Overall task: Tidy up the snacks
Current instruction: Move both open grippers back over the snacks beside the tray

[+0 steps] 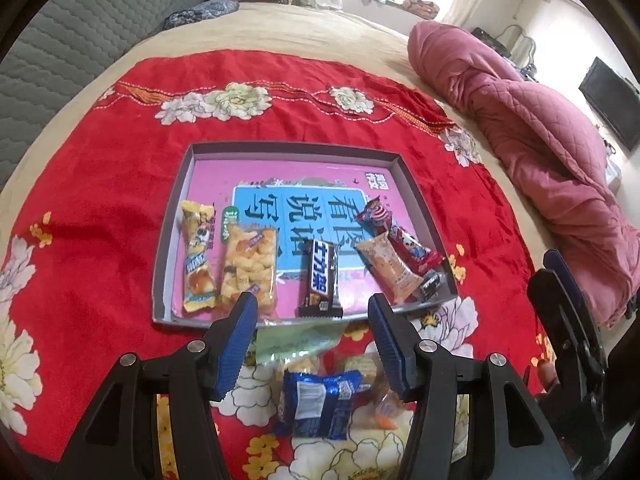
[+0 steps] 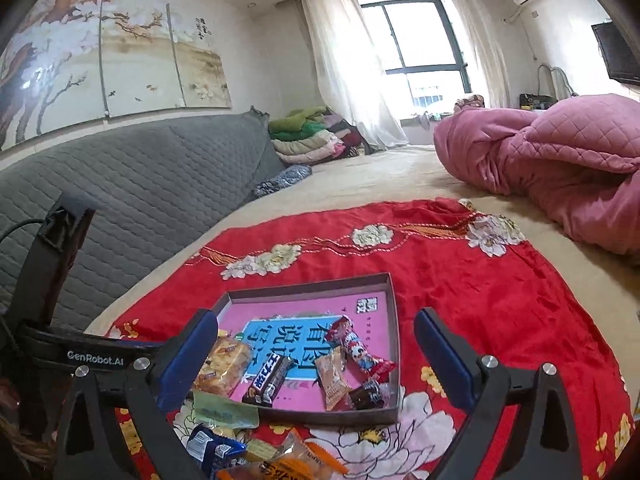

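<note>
A shallow grey tray (image 1: pixel 296 149) with a pink printed bottom lies on a red floral cloth (image 1: pixel 100 208). In it are a yellow wrapped snack (image 1: pixel 198 260), a clear pack of yellow puffs (image 1: pixel 250 268), a dark chocolate bar (image 1: pixel 322 280), a beige packet (image 1: pixel 390 270), a red candy (image 1: pixel 396 236) and a small dark packet (image 1: pixel 432 286). My left gripper (image 1: pixel 313 300) is open over a loose pile in front of the tray, with a blue packet (image 1: pixel 320 404) and a green packet (image 1: pixel 296 340) below it. My right gripper (image 2: pixel 316 316) stands wide open and empty, facing the tray (image 2: pixel 394 320).
A crumpled pink quilt (image 1: pixel 540 140) lies on the bed to the right. A grey quilted headboard (image 2: pixel 140 184) runs along the left, with folded blankets (image 2: pixel 308 140) stacked at its far end. Beige bedding surrounds the red cloth.
</note>
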Demonstrator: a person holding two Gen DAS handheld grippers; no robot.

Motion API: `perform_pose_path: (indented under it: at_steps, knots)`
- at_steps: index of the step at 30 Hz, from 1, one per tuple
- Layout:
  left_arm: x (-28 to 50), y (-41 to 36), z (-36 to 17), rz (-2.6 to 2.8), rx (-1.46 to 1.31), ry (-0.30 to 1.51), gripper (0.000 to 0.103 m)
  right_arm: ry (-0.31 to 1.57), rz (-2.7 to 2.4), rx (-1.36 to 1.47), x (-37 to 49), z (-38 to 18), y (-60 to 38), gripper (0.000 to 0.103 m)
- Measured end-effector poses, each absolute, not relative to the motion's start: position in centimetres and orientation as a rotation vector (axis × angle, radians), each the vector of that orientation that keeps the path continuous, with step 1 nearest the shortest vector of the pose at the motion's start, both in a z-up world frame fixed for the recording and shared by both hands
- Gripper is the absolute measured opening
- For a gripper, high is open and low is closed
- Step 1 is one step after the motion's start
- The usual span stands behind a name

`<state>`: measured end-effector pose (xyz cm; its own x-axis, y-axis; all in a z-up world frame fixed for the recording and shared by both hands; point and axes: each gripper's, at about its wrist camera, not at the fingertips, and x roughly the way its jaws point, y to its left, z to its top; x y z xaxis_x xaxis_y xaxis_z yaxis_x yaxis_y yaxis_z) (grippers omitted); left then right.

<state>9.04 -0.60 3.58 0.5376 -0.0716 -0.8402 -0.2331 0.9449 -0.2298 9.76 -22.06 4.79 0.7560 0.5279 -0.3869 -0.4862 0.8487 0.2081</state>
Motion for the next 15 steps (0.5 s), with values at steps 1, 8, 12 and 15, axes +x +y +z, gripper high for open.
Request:
perform_pose_path:
  at_steps: [1, 8, 12, 15]
  knots:
    - [8.9, -0.5, 3.5, 0.097, -0.334, 1.005, 0.059, 0.456, 0.552, 0.097, 9.7, 4.8, -22.0, 0.099]
    - [7.6, 0.0, 3.3, 0.09, -0.336, 1.001, 0.059, 0.496, 0.529, 0.076, 8.9, 3.9, -22.2, 0.099]
    - [7.3, 0.6, 3.1, 0.096, -0.349, 0.999, 0.059, 0.494, 0.527, 0.073, 8.3, 3.9, -22.4, 0.099]
    - [7.1, 1.0, 3.1, 0.102, -0.35, 0.997, 0.059, 0.505, 0.522, 0.076, 8.2, 3.9, -22.4, 0.099]
